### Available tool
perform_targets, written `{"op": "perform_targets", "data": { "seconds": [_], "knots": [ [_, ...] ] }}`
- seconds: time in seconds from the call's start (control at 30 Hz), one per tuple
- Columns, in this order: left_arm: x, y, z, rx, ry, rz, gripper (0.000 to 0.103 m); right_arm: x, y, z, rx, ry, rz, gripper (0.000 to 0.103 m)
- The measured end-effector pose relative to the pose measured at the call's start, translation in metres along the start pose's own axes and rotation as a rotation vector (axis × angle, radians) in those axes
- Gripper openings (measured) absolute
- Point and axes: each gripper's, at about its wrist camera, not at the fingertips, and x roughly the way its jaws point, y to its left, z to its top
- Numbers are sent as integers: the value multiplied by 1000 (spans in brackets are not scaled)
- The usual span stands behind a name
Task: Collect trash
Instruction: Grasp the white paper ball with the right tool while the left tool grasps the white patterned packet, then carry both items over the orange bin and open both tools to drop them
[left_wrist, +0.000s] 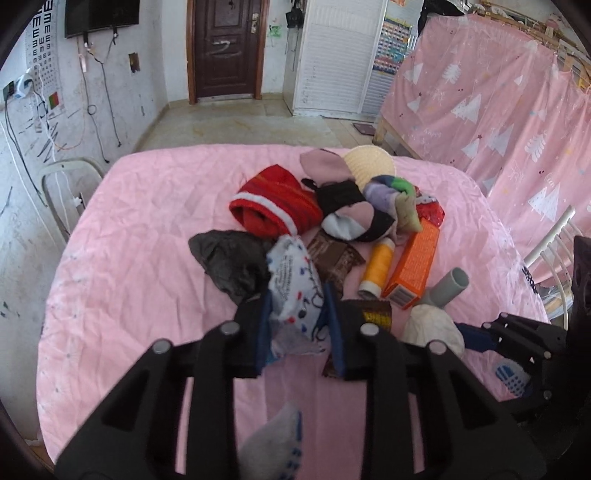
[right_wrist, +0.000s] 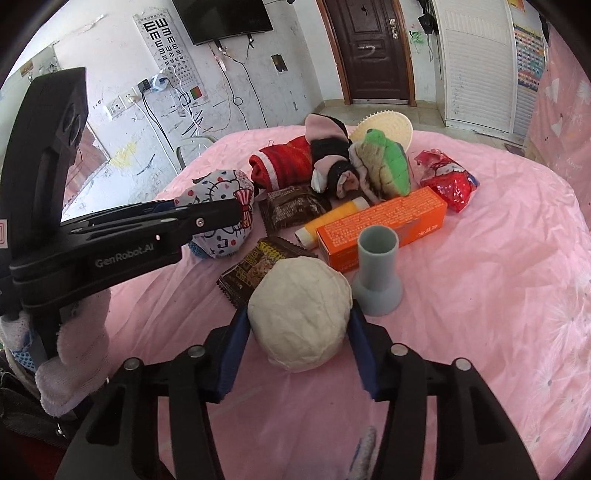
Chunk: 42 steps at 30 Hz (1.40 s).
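Left gripper (left_wrist: 297, 317): its two blue pads pinch a crumpled white wrapper (left_wrist: 295, 291) with little dots and a cartoon cat on it. The wrapper touches both pads.
Right gripper (right_wrist: 299, 332): its blue pads squeeze a white paper ball (right_wrist: 299, 314) from both sides. The ball sits on the pink cloth (right_wrist: 480, 295).
Gloved hand (right_wrist: 70, 354): it holds the left tool, low at the left of the right camera's picture.
Just past the ball: a gray tube (right_wrist: 377, 273) stands upright, close to the ball. A brown snack wrapper (right_wrist: 255, 269) lies flat, partly behind the ball.
Middle: an orange box (right_wrist: 384, 225) lies on its side. A yellow bottle (right_wrist: 332, 218) lies beside it. Another brown wrapper (right_wrist: 291, 208) is near. A black bag (left_wrist: 232, 262) lies left of the white wrapper.
Far: a pile of socks (right_wrist: 332, 162), a red cloth (right_wrist: 284, 162), a shiny red wrapper (right_wrist: 447, 181), and a cream round brush (right_wrist: 388, 127).
Room: a dark door (right_wrist: 373, 51) is at the back wall.
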Motion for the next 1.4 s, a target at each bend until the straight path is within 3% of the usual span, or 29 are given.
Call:
{"op": "perform_targets", "data": {
  "seconds": [0.3, 0.67, 1.13, 1.4],
  "knots": [
    [-39, -22, 2, 36, -99, 22, 25, -43, -8, -9, 13, -122, 18, 42],
    [-63, -119, 9, 164, -170, -48, 25, -131, -71, -43, 104, -297, -104, 42],
    [-29, -297, 6, 426, -115, -175, 25, -217, -197, -116, 291, -402, -349, 42],
    [5, -368, 5, 435, 9, -390, 25, -244, -266, -161, 414, -412, -457, 42]
  ]
}}
